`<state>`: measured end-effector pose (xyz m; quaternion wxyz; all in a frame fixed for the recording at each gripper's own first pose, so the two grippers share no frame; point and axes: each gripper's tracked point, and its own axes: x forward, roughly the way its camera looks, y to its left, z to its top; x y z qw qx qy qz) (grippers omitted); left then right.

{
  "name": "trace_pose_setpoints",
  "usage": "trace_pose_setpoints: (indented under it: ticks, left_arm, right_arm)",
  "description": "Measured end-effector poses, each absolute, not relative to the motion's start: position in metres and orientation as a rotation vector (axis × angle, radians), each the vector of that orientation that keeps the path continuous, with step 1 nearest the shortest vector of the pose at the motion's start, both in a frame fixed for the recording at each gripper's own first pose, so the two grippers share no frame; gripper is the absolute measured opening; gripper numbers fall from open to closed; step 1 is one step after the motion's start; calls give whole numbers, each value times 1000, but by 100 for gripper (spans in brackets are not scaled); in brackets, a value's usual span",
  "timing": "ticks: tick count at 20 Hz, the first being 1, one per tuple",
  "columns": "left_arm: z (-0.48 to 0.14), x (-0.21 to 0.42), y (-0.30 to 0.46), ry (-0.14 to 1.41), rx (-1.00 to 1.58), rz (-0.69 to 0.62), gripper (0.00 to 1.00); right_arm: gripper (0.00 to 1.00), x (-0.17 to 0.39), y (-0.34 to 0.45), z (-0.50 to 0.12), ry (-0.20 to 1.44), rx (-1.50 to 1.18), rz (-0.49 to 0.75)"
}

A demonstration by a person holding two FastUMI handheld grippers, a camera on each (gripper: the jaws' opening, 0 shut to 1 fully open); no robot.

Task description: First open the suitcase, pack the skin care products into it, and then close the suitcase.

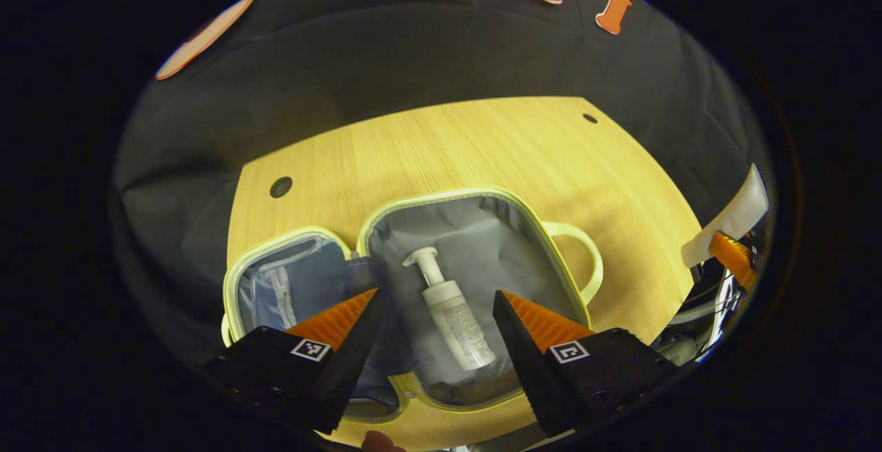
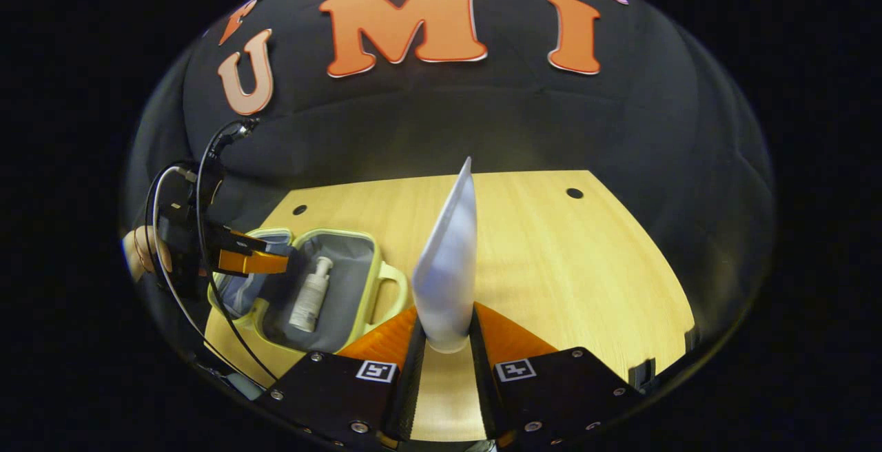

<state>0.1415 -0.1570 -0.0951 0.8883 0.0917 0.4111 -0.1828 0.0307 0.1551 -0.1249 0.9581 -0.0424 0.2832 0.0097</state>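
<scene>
A small pale-green suitcase (image 1: 551,252) lies open on the wooden table, its grey-lined main half to the right and its pocketed lid half (image 1: 289,280) to the left. A white pump bottle (image 1: 451,314) lies inside the main half. My left gripper (image 1: 435,300) hovers open above that bottle, a finger on each side and apart from it. In the right gripper view the suitcase (image 2: 365,259) and bottle (image 2: 310,295) sit at the left. My right gripper (image 2: 444,331) is shut on a white squeeze tube (image 2: 451,259) held upright to the right of the suitcase.
The light wooden table (image 2: 565,266) has small dark holes (image 1: 280,187) near its far corners and bare surface to the right of the suitcase. Black cloth walls stand close behind. A hand (image 2: 141,249) holds the left gripper, with cables looping beside it.
</scene>
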Motion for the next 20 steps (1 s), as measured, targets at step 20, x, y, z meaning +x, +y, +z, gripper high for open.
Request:
trace_pose_setpoints:
  ticks: [20]
  left_arm:
    - [-42, 47, 93, 654, 98, -42, 99]
  right_arm:
    - [38, 79, 315, -274, 1325, -73, 297]
